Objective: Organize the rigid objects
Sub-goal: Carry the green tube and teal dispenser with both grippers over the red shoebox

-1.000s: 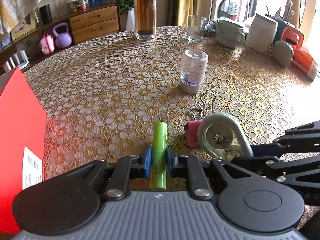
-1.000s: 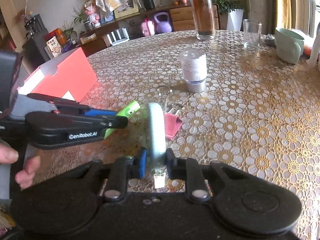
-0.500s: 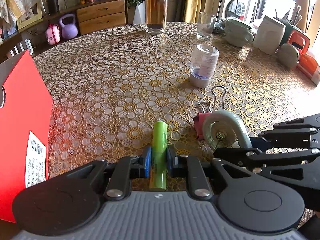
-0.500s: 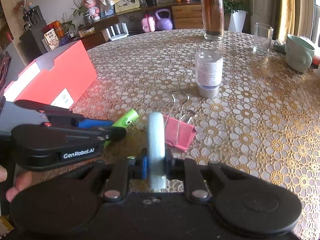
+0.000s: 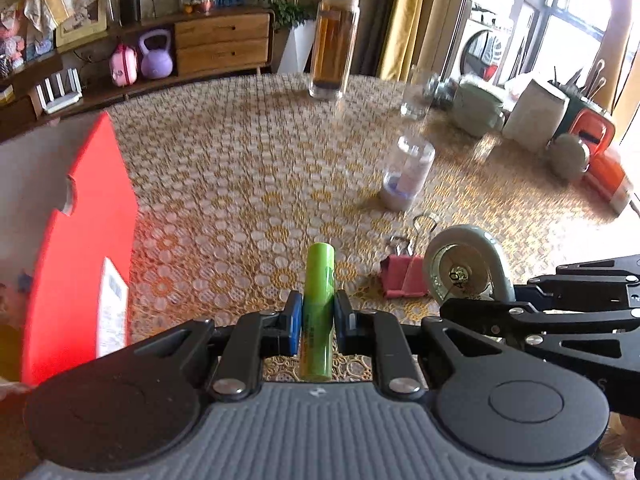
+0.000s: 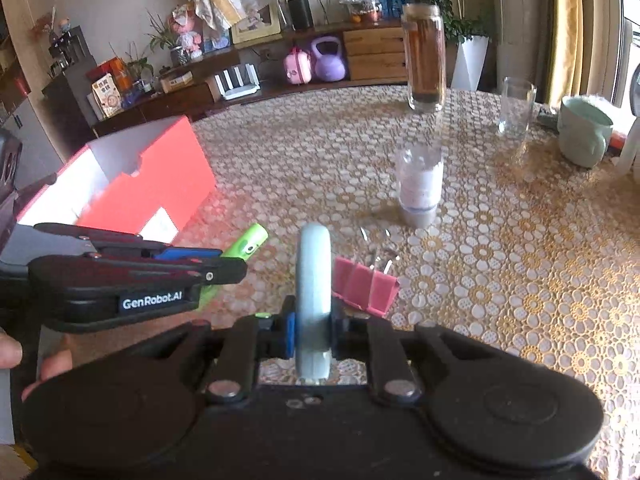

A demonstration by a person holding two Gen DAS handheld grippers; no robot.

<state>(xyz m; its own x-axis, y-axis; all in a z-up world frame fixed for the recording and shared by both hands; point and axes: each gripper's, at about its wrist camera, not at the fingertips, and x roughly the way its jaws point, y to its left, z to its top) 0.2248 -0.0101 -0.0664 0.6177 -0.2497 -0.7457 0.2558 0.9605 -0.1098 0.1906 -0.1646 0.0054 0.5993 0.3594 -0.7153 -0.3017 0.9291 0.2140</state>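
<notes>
My left gripper [image 5: 316, 314] is shut on a green cylinder [image 5: 319, 304], held above the table; the cylinder also shows in the right wrist view [image 6: 246, 242]. My right gripper [image 6: 312, 326] is shut on a grey caster wheel [image 6: 315, 292], seen side-on in the left wrist view [image 5: 464, 270]. A pink binder clip [image 5: 400, 278] lies on the patterned tablecloth just beyond the wheel; it also shows in the right wrist view [image 6: 366, 286]. An open red box [image 6: 132, 184] stands at the left, close to my left gripper.
A small clear bottle [image 6: 419, 188] stands upside down mid-table. Farther back are a tall jar of brown liquid [image 6: 424, 60], a drinking glass [image 6: 516, 106] and a green mug [image 6: 584, 132]. At the far right edge stand containers and an orange item [image 5: 600, 152].
Both grippers have risen and shifted left with their objects. The red box now looks nearer and the binder clip lies lower in view.
</notes>
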